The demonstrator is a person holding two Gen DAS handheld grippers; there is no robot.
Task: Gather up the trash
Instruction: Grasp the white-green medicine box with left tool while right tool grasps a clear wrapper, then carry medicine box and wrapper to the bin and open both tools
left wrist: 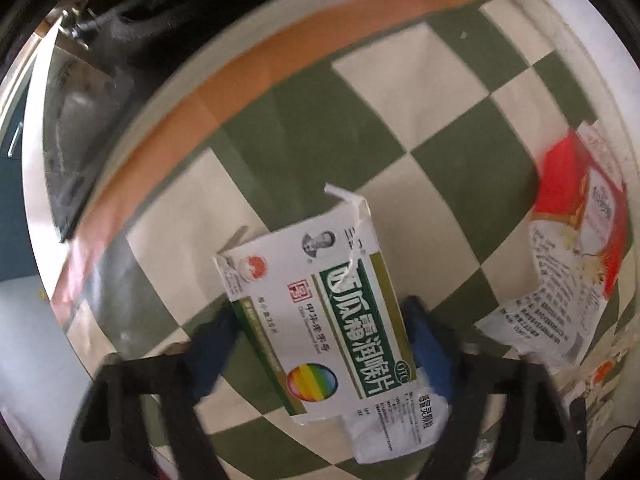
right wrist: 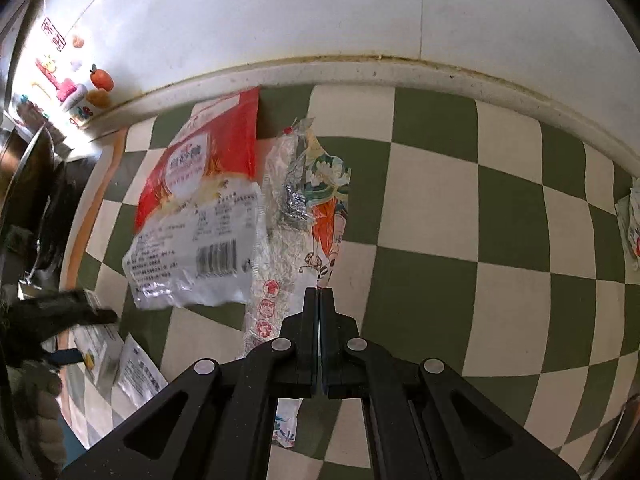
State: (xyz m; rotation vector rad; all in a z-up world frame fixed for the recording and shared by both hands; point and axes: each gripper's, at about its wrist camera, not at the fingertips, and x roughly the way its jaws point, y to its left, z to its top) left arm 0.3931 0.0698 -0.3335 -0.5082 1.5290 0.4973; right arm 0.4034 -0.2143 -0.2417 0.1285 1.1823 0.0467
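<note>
Green-and-cream checked cloth [left wrist: 460,168] covered the table, with an orange border strip [left wrist: 248,76] along one edge and a white wall [right wrist: 320,12] behind. On the cloth lay the trash: a white medicine box [left wrist: 320,320] with green bands, Chinese lettering and a rainbow circle, its end flap torn open; a crumpled red-and-white plastic bag [right wrist: 204,208] printed with a barcode; and a clear wrapper [right wrist: 304,216] with silver foil and an orange-and-green drawing, lying just beside the bag. Your left gripper [left wrist: 320,352] pointed straight down over the medicine box, its blue-padded fingers [left wrist: 212,344] standing on either side of the box, partly spread; whether the pads pressed on it could not be told. A folded paper leaflet [left wrist: 396,424] lay under the box's near end. Your right gripper [right wrist: 319,300] tilted steeply down over the lower part of the clear wrapper, its jaws fully closed together with nothing visibly between them.
</note>
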